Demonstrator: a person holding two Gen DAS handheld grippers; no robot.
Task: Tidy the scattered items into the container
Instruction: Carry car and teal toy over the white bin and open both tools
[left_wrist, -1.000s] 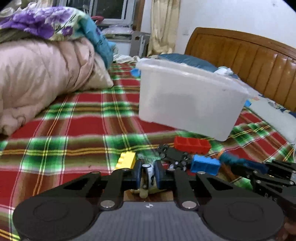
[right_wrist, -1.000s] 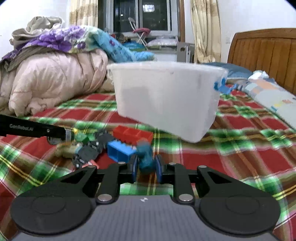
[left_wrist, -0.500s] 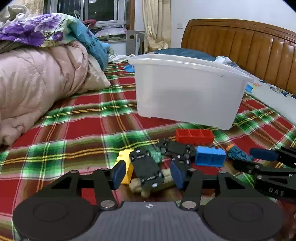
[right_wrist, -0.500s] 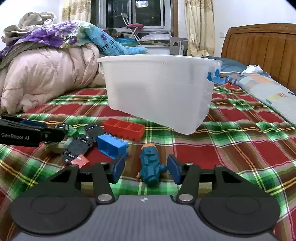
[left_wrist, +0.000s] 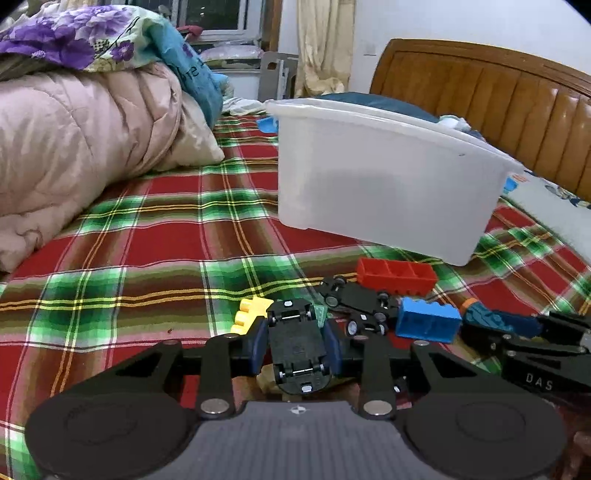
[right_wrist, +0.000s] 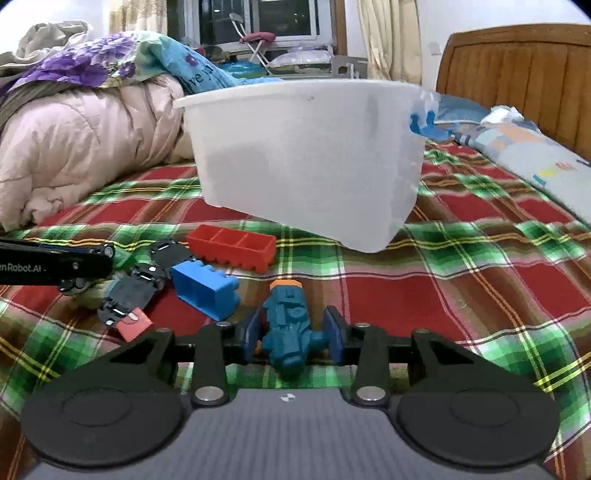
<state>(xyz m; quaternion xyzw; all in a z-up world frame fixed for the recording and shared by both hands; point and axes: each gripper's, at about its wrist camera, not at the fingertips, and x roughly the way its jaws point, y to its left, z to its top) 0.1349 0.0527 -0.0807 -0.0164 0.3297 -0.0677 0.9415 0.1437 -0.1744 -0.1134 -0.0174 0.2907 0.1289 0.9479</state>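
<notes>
While three bricks (right_wrist: 232, 248) lie scattered, grippers — two — flank toys.

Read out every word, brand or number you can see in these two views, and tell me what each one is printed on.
"DAS": on the side of the right hand-held gripper, seen from the left wrist.
"enRobot.AI", cut off at the frame edge: on the side of the left hand-held gripper, seen from the right wrist.
Lettering on the teal cloth on the bedding pile: partly folded, not reliably readable.

Left gripper (left_wrist: 295, 341) narrowed from wide open onto upturned black toy car (left_wrist: 297, 349), right gripper (right_wrist: 294, 335) partly closed around teal toy figure (right_wrist: 288, 326), gaps remaining
</notes>
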